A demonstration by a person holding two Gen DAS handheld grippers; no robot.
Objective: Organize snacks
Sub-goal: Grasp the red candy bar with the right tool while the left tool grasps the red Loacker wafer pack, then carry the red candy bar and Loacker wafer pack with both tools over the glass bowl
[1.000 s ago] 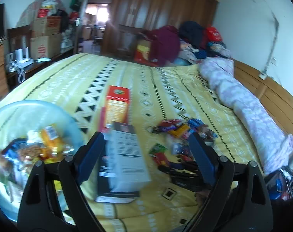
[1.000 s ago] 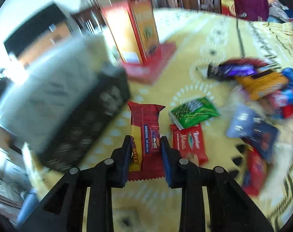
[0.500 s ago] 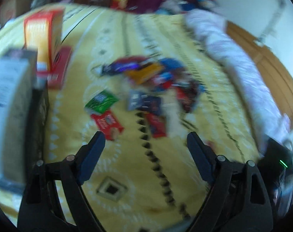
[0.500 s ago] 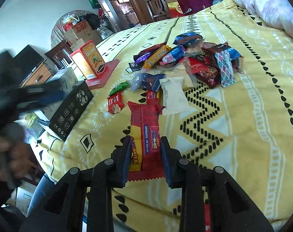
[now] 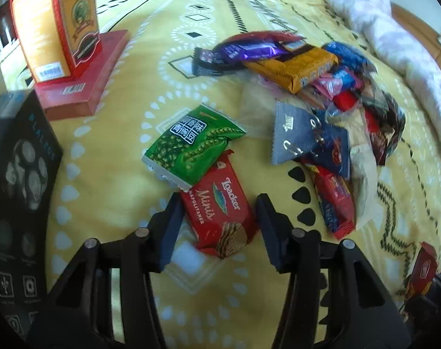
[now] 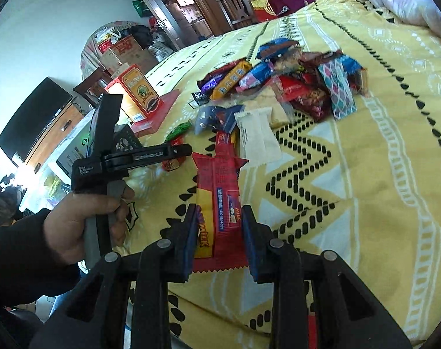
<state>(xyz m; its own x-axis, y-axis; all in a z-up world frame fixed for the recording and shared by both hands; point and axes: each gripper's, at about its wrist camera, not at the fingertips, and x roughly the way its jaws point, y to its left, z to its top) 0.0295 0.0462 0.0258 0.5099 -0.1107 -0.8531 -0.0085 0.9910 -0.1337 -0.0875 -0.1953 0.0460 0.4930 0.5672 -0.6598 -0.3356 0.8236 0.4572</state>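
Observation:
A red Loacker Minis wafer pack (image 5: 220, 212) lies on the yellow bedspread (image 5: 150, 93), partly under a green pea snack pack (image 5: 191, 145). My left gripper (image 5: 219, 218) straddles the wafer pack; its jaws are closing and the pads stand right at the pack's edges without squeezing it. Beyond lies a pile of mixed snack packets (image 5: 307, 67). In the right wrist view my right gripper (image 6: 219, 226) is shut on a long red and yellow milk bar (image 6: 217, 192), held above the bed. A hand (image 6: 83, 221) holds the left gripper (image 6: 173, 152) over the wafer pack.
An orange carton (image 5: 54, 20) stands on a flat red box (image 5: 83, 78) at far left. A black box (image 5: 19, 174) lies at the left edge. A rolled quilt (image 5: 395, 29) runs along the right side. A white packet (image 6: 258, 136) lies near the pile; a television (image 6: 34, 116) stands beyond the bed.
My left gripper swung from the basket and boxes down to the loose snacks and narrowed around the red wafer pack. My right gripper carried the bar away from the boxes and rolled.

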